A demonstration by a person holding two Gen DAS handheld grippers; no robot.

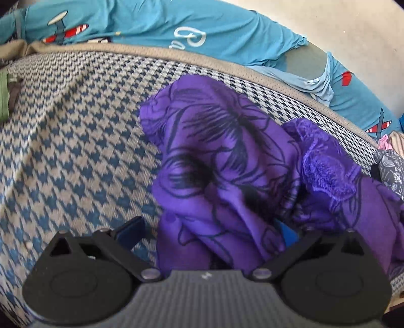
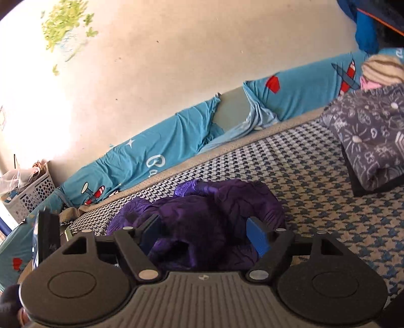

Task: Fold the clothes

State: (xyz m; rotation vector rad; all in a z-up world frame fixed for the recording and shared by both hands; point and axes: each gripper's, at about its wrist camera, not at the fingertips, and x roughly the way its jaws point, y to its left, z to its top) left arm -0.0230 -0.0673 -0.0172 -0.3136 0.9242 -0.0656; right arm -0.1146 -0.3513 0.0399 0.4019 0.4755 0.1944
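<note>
A bed or mattress covered with a blue-and-beige houndstooth cloth (image 2: pixel 315 181) fills the lower part of both views, and behind it a pale wall (image 2: pixel 164 63) carries a green leaf decoration (image 2: pixel 67 24) in the upper left of the right wrist frame. A turquoise sheet (image 2: pixel 141 156) with airplane prints runs along the far edge of the bed, from the lower left up to the upper right. The purple garment (image 1: pixel 227 161) lies crumpled on the houndstooth cloth, in the middle of each frame. In the left wrist view its long axis goes from the upper centre down toward the lower right, and a lace-trimmed part (image 1: pixel 325 166) sits on its right side. In the right wrist view the same garment (image 2: pixel 202 217) is a low heap that stretches more from left to right. The left gripper (image 1: pixel 212 234) is spread wide: its left finger (image 1: pixel 131 232) rests over the bare cloth just beside the garment, and the other finger is mostly hidden under purple folds. The right gripper (image 2: pixel 204 239) is also spread apart, with the purple fabric bunched between its two blue pads (image 2: pixel 257 237); I cannot tell if the pads touch the fabric. A folded grey patterned garment (image 2: pixel 371 136) lies at the right edge, well apart from the purple one. A white perforated basket (image 2: pixel 32 194) stands at the left by the wall.
</note>
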